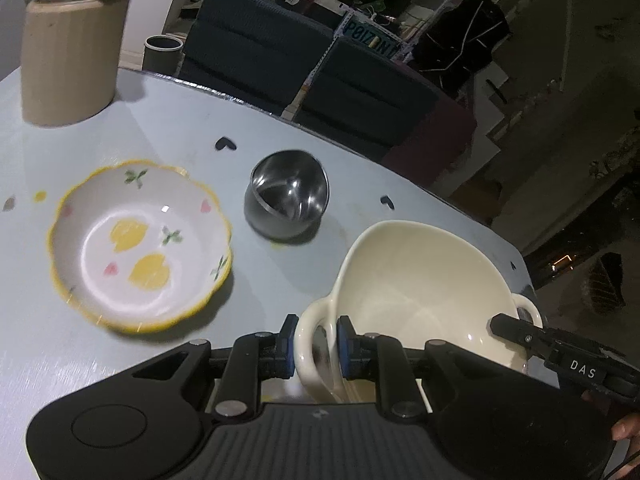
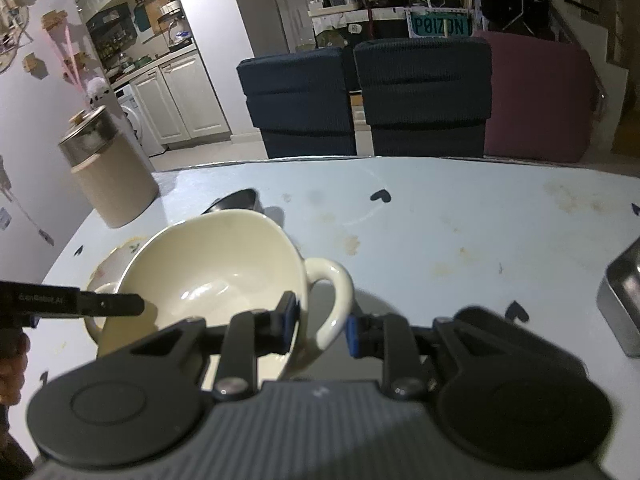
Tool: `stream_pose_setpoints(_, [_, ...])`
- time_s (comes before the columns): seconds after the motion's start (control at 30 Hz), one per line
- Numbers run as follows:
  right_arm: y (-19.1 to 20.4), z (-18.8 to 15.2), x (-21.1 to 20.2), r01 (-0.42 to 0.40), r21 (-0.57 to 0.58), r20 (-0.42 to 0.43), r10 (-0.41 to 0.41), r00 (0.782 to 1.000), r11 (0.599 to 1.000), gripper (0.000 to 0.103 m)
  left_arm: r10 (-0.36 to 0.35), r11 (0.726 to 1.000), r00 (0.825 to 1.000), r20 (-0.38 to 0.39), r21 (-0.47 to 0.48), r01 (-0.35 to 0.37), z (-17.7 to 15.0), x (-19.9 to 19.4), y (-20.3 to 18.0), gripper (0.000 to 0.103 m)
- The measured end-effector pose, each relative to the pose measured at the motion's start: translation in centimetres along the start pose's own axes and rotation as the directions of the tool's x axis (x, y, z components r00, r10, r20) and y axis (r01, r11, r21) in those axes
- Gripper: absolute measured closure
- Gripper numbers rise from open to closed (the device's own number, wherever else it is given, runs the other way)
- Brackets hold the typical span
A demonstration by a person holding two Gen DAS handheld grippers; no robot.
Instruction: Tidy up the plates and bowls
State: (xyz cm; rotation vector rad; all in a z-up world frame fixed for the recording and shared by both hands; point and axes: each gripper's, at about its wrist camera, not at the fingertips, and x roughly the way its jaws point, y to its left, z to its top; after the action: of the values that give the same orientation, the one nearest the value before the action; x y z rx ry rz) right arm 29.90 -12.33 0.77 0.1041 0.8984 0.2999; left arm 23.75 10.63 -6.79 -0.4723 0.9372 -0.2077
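Note:
A cream bowl [image 1: 420, 280] with two loop handles hangs tilted just above the pale blue table [image 1: 120, 128]. My left gripper [image 1: 316, 340] is shut on its near handle, blue pads on either side of the loop. In the right wrist view the same cream bowl [image 2: 216, 276] has my right gripper [image 2: 320, 324] shut across its other handle. A floral bowl [image 1: 140, 244] with a yellow rim sits to the left. A small steel bowl [image 1: 286, 196] leans on its side behind it.
A beige canister [image 1: 68, 60] with a metal lid stands at the back left of the table. A metal tray [image 2: 624, 300] lies at the right edge. Two dark chairs [image 2: 360, 96] stand beyond the table's far rim.

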Motion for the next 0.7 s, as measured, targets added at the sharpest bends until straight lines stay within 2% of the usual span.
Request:
stream_pose_setpoints(0.13, [2.1,-1.5,-1.9,0.011,-0.033,-0.004,-0.012,1.0,0.999,0.074,-0.004,1.0,1.0,-0.013,0.012,0.004,-2.1,-1.8,0.8,0.081])
stream_pose_setpoints(0.33, [4.3,-4.5,-3.2,0.014,-0.007,-0.036,-0.015,0.999,1.0,0.074,0.005,0.999,0.999,-0.043,0.037,-0.003,-4.4,-3.7,2.3,0.081])
stream_pose_setpoints(0.7, [7.3,-8.9,-2.8,0.039,0.008,-0.097,-0.038,0.995,0.999,0.073,0.016,0.999,0.994,-0.104,0.039,-0.012,-6.9,-3.8,5.3,0.08])
